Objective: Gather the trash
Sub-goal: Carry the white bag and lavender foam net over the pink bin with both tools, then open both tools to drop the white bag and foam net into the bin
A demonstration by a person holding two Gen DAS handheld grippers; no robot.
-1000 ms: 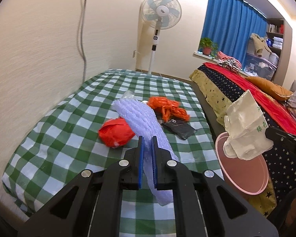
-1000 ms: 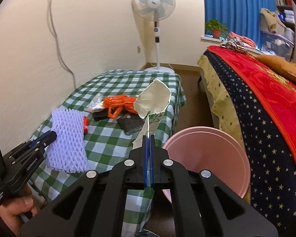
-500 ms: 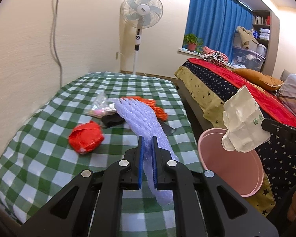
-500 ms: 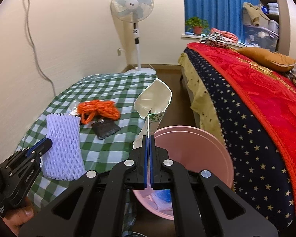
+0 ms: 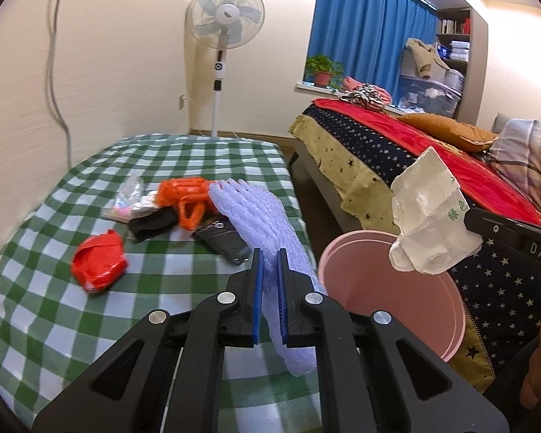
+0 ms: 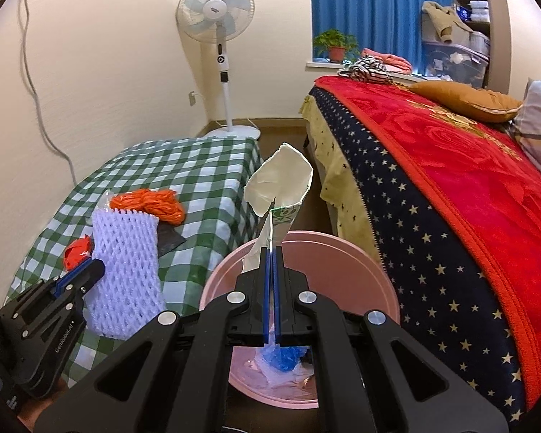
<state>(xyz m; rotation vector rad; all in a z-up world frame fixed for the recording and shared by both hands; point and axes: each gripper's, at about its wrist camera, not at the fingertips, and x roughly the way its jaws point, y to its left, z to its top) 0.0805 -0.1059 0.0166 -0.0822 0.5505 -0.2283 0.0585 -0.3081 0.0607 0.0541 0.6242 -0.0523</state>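
Both loads were at the drop stage: the right claw [image 6: 271, 252] pinched a white wrapper [image 6: 279, 186] above the pink bin [image 6: 378, 281], the left claw [image 5: 269, 256] clamped foam netting [image 5: 259, 213] beside it, needing release next.

Standing fan [image 5: 224, 32], blue curtain [image 5: 364, 36], bed [image 6: 451, 166]

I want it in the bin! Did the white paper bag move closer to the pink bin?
Yes. The white paper bag went from beside the pink bin to above its rim.
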